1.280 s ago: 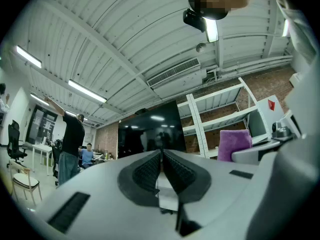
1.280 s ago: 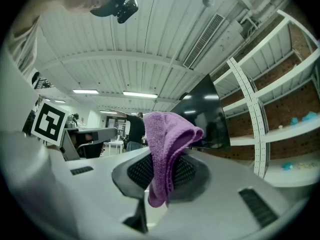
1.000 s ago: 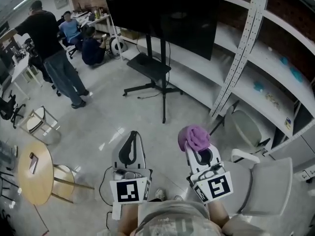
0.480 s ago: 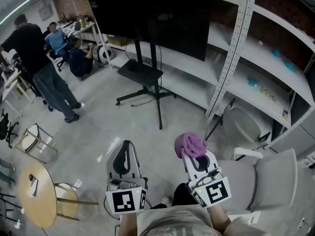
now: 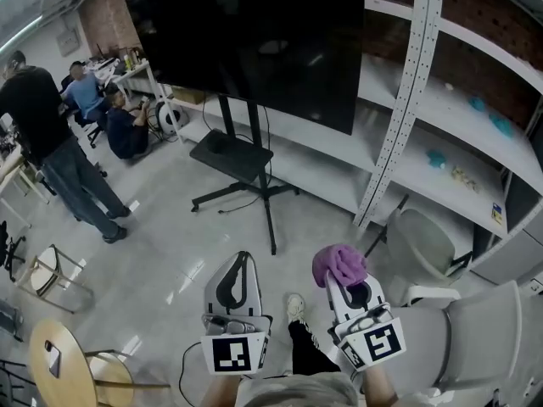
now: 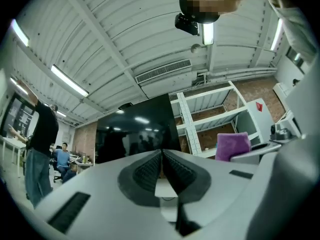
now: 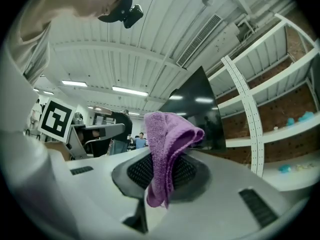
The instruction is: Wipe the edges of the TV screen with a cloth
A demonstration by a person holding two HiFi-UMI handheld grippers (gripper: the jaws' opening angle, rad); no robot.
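We have stepped nearer the TV screen [image 5: 254, 41], which looms larger ahead. Our right gripper [image 5: 344, 276] pinches the purple cloth [image 5: 338, 262], well apart from the screen; our left gripper [image 5: 240, 263] is pressed together, empty.

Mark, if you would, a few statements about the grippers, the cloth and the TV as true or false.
1. The right gripper is shut on a purple cloth. True.
2. The left gripper holds a second cloth. False: its jaws are together with nothing between them.
3. The TV screen is mounted on a dark floor stand. True.
4. The purple cloth is pressed against the TV screen. False: it is held apart from the screen, with open floor between them.
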